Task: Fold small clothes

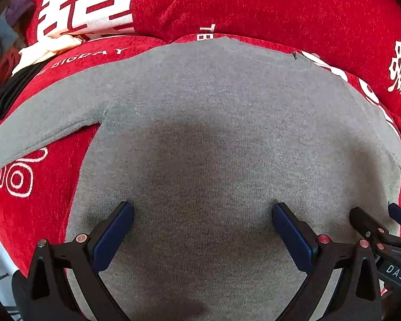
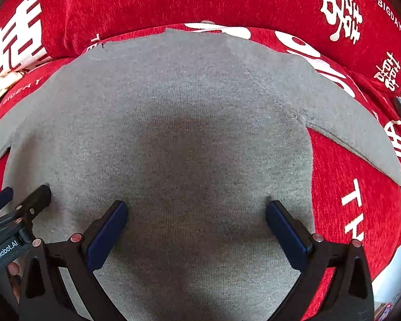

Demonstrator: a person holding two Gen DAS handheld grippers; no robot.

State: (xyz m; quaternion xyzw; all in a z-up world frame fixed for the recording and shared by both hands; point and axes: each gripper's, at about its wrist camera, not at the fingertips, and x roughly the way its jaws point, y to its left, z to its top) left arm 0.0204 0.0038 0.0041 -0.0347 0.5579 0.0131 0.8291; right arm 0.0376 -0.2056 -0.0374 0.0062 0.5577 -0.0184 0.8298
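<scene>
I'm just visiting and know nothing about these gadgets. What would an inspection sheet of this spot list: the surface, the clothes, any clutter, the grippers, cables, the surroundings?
Surface: red cloth cover with white characters and "THE BIGDAY" lettering.
Job's things: grey knit top spread flat on the cover, one sleeve angled out to the left, the other sleeve out to the right.
Clutter: cream and black fabric pile at the far left edge of the cover.
Grippers: left gripper open, fingers resting on the top; right gripper open, likewise, beside it.
Cables: nothing seen.
Surroundings: dim clothing heap past the left edge; little else visible.
</scene>
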